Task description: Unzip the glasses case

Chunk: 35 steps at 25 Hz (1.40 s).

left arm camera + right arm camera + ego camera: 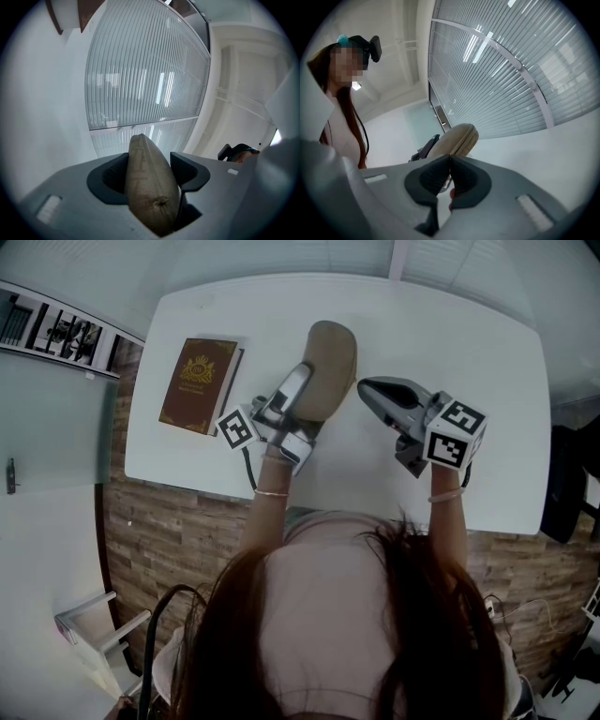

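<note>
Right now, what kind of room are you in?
Probably an office or a meeting room. There's a big white table with a brown book on it, slatted blinds across a wide window, and a wood-look floor underneath.

**White table, one book**

Your white table has rounded corners and a plain, smooth top. A brown book with a gold emblem on its cover lies flat on it, closed. To the right of the book the tabletop is bare white surface.
</note>
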Each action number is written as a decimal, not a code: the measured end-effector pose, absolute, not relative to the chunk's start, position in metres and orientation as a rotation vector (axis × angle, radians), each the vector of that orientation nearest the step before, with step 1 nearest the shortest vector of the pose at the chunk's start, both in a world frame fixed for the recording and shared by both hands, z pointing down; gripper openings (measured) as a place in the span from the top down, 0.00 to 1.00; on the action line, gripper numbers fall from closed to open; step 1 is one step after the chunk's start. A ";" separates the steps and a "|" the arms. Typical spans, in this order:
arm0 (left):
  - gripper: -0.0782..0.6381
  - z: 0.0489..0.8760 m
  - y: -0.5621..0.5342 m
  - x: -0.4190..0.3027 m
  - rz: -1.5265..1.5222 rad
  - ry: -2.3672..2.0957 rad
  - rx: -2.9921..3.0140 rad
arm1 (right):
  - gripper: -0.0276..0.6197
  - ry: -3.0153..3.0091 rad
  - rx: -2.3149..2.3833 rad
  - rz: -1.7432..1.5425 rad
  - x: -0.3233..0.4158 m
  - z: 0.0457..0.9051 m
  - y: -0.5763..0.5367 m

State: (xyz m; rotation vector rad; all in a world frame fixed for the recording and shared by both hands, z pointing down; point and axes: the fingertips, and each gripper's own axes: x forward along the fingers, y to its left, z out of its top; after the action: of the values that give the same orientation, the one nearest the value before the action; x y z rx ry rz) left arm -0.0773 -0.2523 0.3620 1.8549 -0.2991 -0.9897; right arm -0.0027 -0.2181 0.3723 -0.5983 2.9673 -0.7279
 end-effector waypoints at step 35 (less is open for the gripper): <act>0.49 0.362 -0.256 -0.081 -1.013 -0.355 1.811 | 0.95 2.985 -0.518 -0.780 -0.018 0.385 -0.191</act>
State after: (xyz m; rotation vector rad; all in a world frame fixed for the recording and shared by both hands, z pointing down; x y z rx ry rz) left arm -0.0814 -0.2557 0.3624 1.8112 -0.3547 -1.0134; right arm -0.0184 -0.1905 0.3850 -0.5181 2.9847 -0.7801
